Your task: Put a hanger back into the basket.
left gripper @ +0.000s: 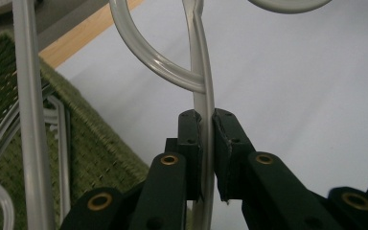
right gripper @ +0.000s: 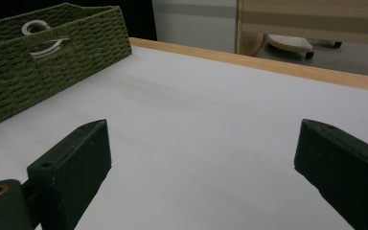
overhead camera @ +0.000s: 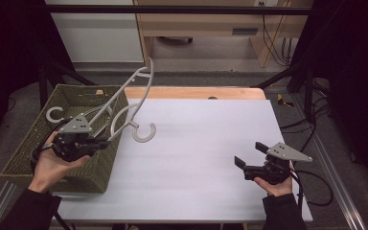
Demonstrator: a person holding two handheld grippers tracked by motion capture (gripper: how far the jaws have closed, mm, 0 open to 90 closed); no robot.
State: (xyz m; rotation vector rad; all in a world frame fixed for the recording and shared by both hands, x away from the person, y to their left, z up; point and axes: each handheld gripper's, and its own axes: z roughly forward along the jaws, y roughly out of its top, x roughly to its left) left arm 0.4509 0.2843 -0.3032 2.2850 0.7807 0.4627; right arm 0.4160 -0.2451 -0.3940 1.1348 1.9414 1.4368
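At the left, my left tongs (overhead camera: pixel 106 142) are clamped on a thin bar of the pale grey plastic clothes hanger (overhead camera: pixel 135 103), which hangs tilted above the near corner of the green woven basket (overhead camera: pixel 26 146), its hook over the white worktop (overhead camera: pixel 196 158). I fear the other grey hangers (overhead camera: pixel 53 114) inside could snag it, or the thin bar could twist in the pads. At the right, my right tongs (overhead camera: pixel 248 155) gape empty.

hanger (overhead camera: pixel 135 96): pale grey | basket (overhead camera: pixel 33 139): woven olive green | table (overhead camera: pixel 201 158): white
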